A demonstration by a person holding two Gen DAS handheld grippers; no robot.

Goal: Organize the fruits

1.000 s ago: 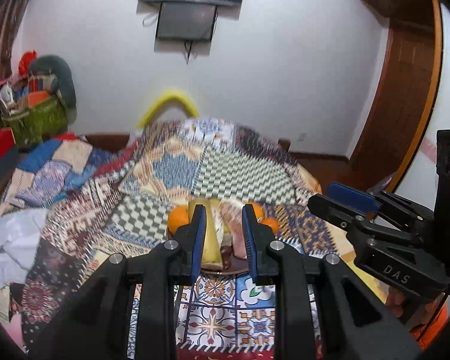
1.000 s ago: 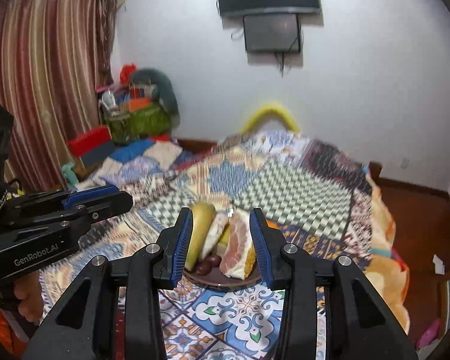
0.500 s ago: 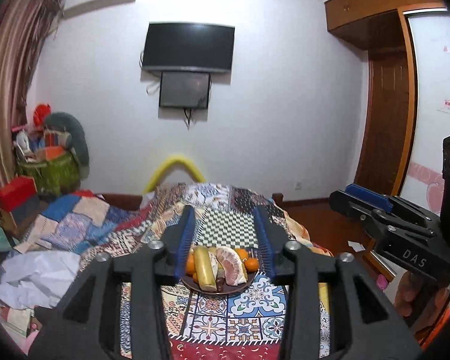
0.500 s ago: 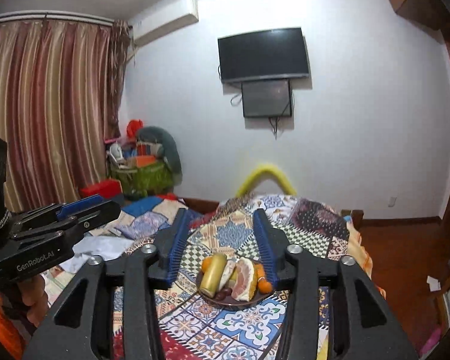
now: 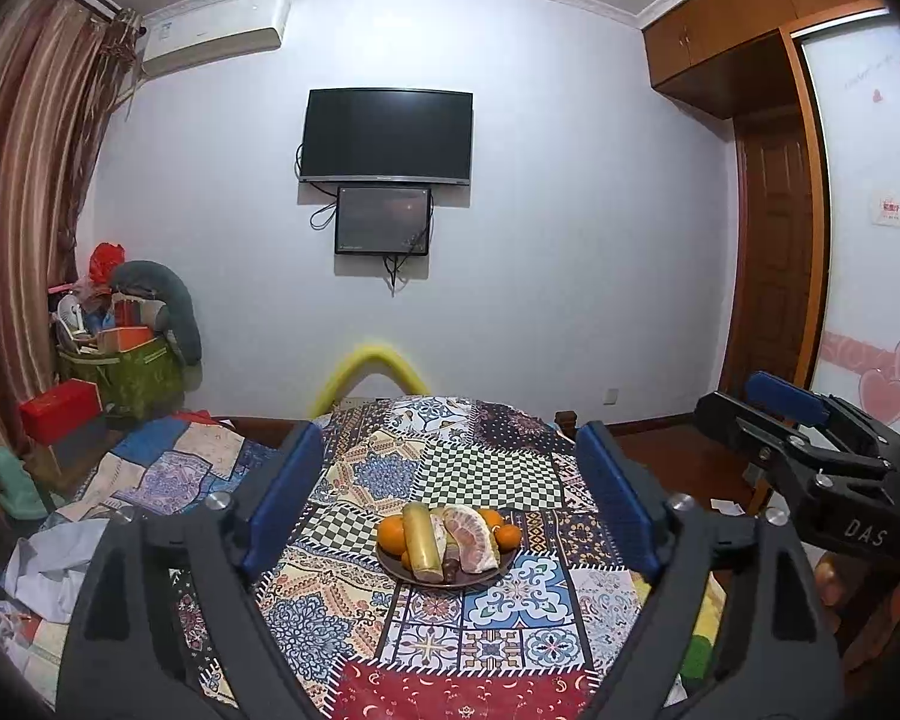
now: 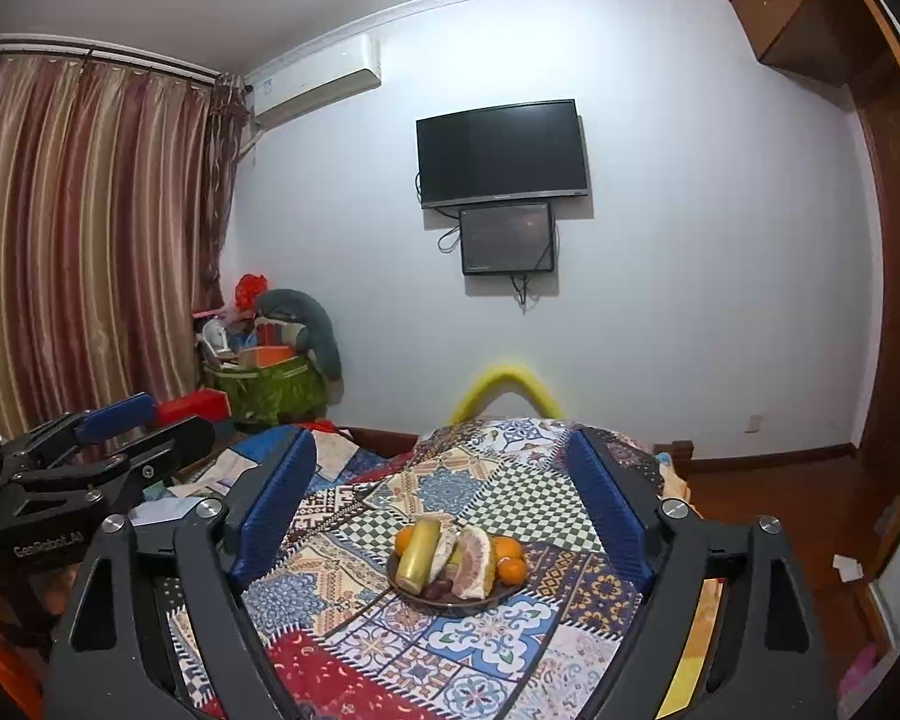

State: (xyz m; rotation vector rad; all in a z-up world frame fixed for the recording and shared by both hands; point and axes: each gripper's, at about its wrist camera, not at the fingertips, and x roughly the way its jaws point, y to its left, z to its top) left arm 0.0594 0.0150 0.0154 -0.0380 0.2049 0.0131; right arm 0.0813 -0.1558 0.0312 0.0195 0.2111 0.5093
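- The dark round plate (image 5: 444,579) of fruit sits on the patchwork-quilted bed (image 5: 450,468), well back from its near edge.
- On it: oranges (image 5: 392,533), a pale yellow cylindrical fruit (image 5: 421,542), a peeled pomelo wedge (image 5: 473,538); small dark fruits are hard to identify.
- Left gripper (image 5: 450,501) fingers are opening wide, nothing between them.
- Right gripper (image 6: 447,504) likewise, opening and empty.
- The gripper bodies hide the bed's near corners.
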